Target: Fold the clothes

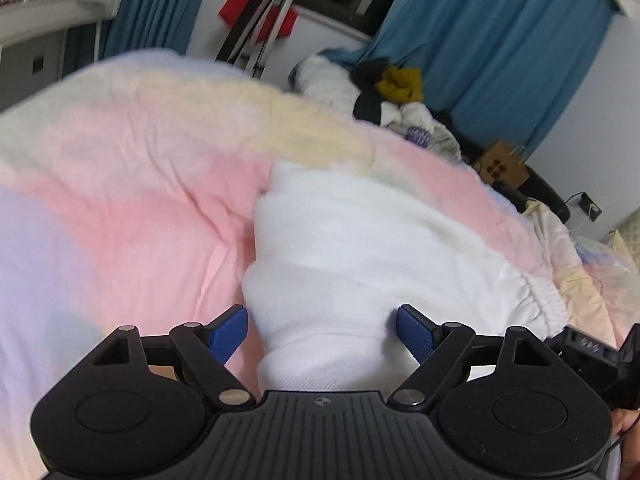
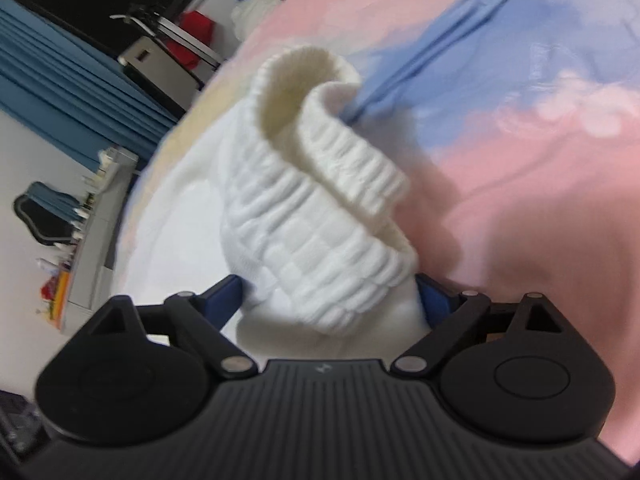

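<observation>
A white garment [image 1: 360,240] lies bunched on the pink, blue and cream bed cover [image 1: 140,184]. Its gathered elastic band [image 1: 540,300] shows at the right in the left wrist view. My left gripper [image 1: 324,328] is open, its blue pads [image 1: 230,332] spread wide, with the near end of the garment lying loose between them. In the right wrist view the ribbed white waistband [image 2: 320,208] curls up in a fold. My right gripper [image 2: 330,296] is open around its near end, and the cloth fills most of the gap between the blue pads [image 2: 224,294].
A heap of other clothes [image 1: 384,92], white, black and mustard, sits at the bed's far side. Blue curtains [image 1: 500,48], a red cloth [image 1: 240,8] on a rack and a cardboard box [image 1: 500,166] stand behind. A shelf with small items [image 2: 80,240] is at the left.
</observation>
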The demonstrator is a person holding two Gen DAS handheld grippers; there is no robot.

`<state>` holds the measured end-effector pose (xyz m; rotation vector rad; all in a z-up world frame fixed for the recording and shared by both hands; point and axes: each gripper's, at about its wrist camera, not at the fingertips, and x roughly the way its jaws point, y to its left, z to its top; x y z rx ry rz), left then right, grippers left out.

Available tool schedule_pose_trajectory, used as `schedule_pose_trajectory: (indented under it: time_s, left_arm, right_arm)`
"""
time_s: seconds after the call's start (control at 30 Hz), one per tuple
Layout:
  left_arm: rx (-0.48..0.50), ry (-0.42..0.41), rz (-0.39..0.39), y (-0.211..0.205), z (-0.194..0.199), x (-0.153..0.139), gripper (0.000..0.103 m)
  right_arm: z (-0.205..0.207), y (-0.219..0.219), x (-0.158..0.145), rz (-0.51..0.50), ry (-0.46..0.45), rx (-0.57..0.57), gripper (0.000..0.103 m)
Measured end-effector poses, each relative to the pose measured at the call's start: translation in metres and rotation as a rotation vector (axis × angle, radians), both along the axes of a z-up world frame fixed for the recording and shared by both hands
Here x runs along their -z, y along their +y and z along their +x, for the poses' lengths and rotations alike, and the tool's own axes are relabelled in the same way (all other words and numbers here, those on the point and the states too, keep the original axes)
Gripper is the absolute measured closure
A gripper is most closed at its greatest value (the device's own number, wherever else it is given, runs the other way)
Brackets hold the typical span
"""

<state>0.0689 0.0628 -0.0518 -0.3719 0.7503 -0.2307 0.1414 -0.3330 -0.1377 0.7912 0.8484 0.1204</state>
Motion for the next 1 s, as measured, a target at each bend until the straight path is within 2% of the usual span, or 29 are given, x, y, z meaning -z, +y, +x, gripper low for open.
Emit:
schedule_pose_trajectory:
  time_s: [0.17,0.23,0.37,0.4,0.47,0.53,0.63,0.73,0.93,1.0]
  left_arm:
    - [0.001,0.014,-0.026,0.008,0.004,0.004,0.019]
    - [0.002,0.021,-0.035,0.005,0.017,0.011,0.019]
    - [0.019,0.032,-0.064,0.0,0.026,0.019,0.018]
    - [0.02,0.033,-0.06,-0.004,0.03,0.022,0.018]
    - [0.017,0.033,-0.054,-0.01,0.037,0.026,0.022]
    - [0.006,0.022,-0.049,-0.011,0.035,0.025,0.032]
    - [-0.01,-0.003,-0.046,-0.013,0.032,0.019,0.046]
    - [-0.023,-0.04,-0.042,-0.017,0.025,0.006,0.054]
    - [-0.059,-0.145,-0.105,-0.03,0.017,-0.041,0.057]
    - [-0.048,-0.181,-0.103,-0.045,0.021,-0.059,0.057]
  right_arm:
    - [-0.016,-0.001,-0.024,0.132,-0.173,-0.039,0.008]
    - [-0.016,-0.001,-0.027,0.147,-0.208,-0.039,0.008]
    - [-0.004,0.003,-0.008,0.09,-0.086,0.001,0.009]
    - [-0.002,0.006,-0.005,0.067,-0.068,0.008,0.015]
    - [0.002,0.01,0.0,0.023,-0.037,0.022,0.022]
    - [-0.001,0.014,-0.006,-0.001,-0.062,0.032,0.044]
    - [-0.009,0.012,-0.022,0.013,-0.141,0.056,0.056]
    - [-0.012,0.014,-0.042,0.008,-0.235,0.056,0.06]
    - [-0.018,-0.004,-0.087,0.095,-0.426,0.051,0.062]
    - [-0.013,-0.016,-0.102,0.114,-0.485,0.059,0.062]
